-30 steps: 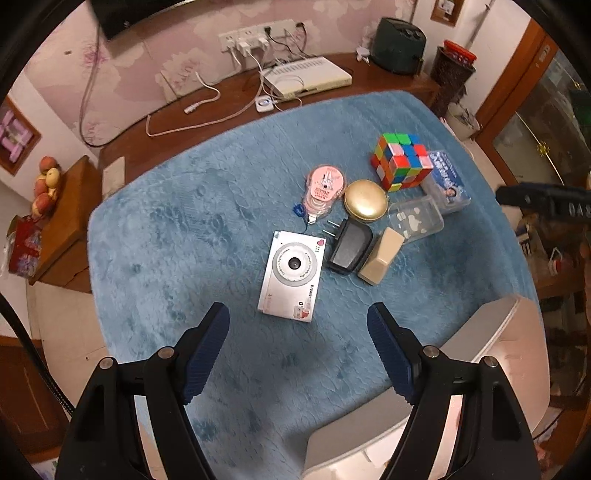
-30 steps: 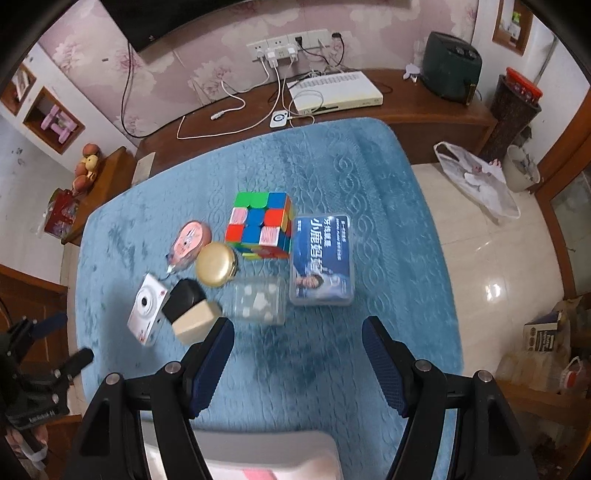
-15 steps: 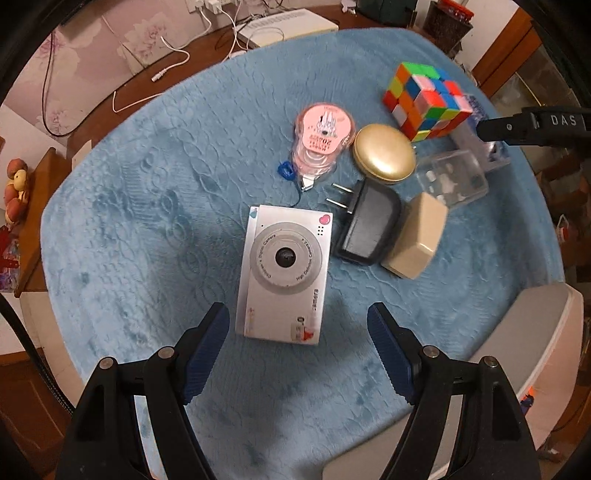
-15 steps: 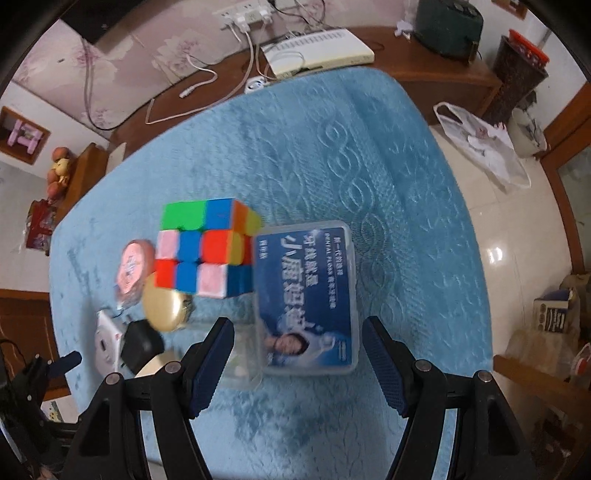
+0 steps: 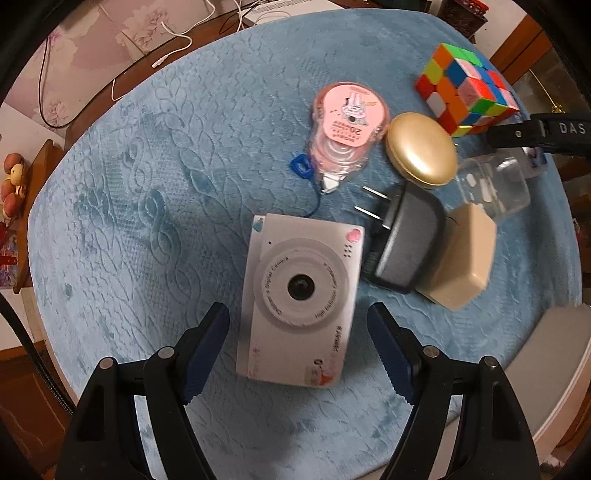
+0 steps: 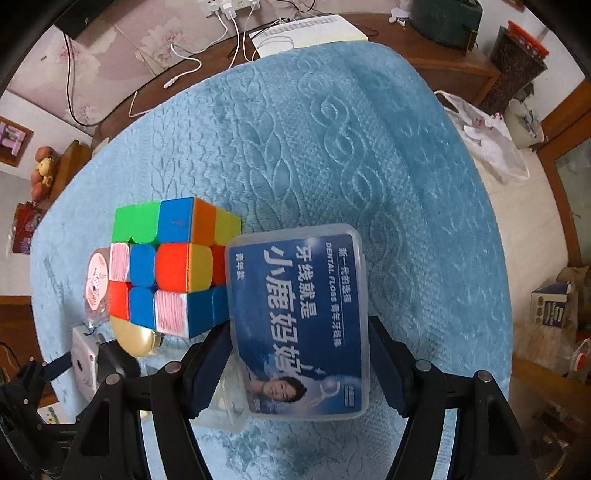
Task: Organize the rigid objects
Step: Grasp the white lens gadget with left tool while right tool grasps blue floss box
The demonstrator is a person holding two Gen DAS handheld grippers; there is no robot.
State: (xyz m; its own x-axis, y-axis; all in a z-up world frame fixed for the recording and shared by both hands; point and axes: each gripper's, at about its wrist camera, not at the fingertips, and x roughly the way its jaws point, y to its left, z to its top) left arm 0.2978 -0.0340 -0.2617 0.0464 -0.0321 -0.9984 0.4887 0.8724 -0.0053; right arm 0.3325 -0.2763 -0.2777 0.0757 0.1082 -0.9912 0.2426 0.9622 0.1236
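Observation:
My left gripper (image 5: 297,330) is open, its fingers on either side of the lower half of a white toy camera (image 5: 301,297) that lies flat on the blue cloth (image 5: 147,206). My right gripper (image 6: 299,349) is open around a blue dental floss box (image 6: 299,317), one finger on each long side. Beside the box stands a multicoloured cube (image 6: 166,266), also in the left wrist view (image 5: 465,88).
Near the camera lie a black plug adapter (image 5: 406,240), a beige block (image 5: 461,262), a gold round lid (image 5: 421,149), a pink tape dispenser (image 5: 345,127) and a clear small box (image 5: 491,184). A white tray rim (image 5: 546,369) is at the lower right. Cables and a router (image 6: 306,31) lie behind.
Both grippers have come down and forward. The left now straddles the camera; the right now straddles the floss box. Both stay open.

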